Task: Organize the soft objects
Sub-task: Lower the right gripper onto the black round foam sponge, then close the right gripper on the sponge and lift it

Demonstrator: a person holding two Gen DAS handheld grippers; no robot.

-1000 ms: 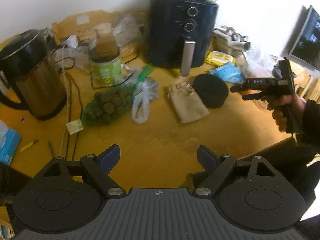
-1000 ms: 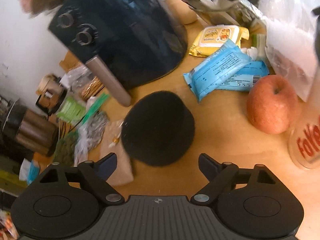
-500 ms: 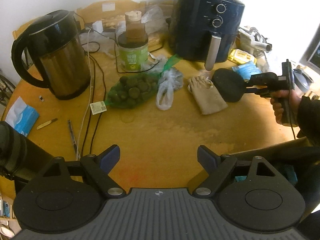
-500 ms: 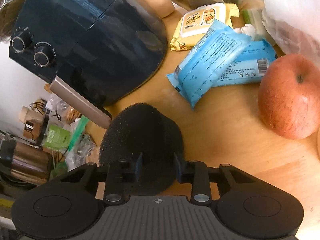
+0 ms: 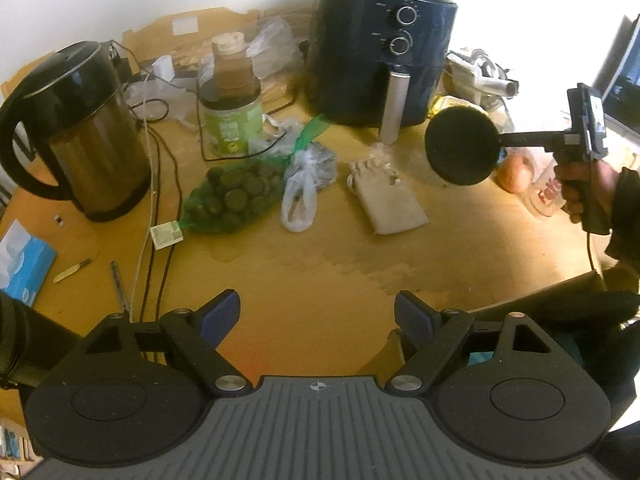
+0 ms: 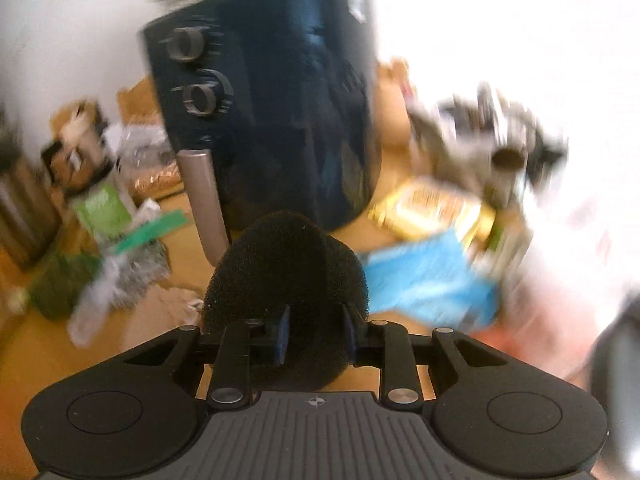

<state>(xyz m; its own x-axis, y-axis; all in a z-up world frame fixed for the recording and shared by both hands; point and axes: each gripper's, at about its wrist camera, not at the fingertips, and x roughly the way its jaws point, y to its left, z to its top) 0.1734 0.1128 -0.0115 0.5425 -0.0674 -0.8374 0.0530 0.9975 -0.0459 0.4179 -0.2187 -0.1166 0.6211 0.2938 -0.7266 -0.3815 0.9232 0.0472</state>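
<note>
The right tool (image 6: 314, 338) has its jaws pinched on a round black sponge (image 6: 286, 280), having just closed in on it, and the sponge is squashed between the blue pads. It hangs clear above the wooden counter (image 5: 320, 280), out in front of the tool, with the dark air fryer (image 5: 380, 52) just beyond it. Below and to the left of the held sponge lies a small beige cloth pouch (image 5: 386, 200), then a knotted plastic bag (image 5: 304, 184) and a green net bag (image 5: 232, 196). The left tool (image 5: 318, 314) hovers over bare counter, jaws spread wide, nothing between them. A hand (image 5: 580, 188) grips the right tool's handle.
</note>
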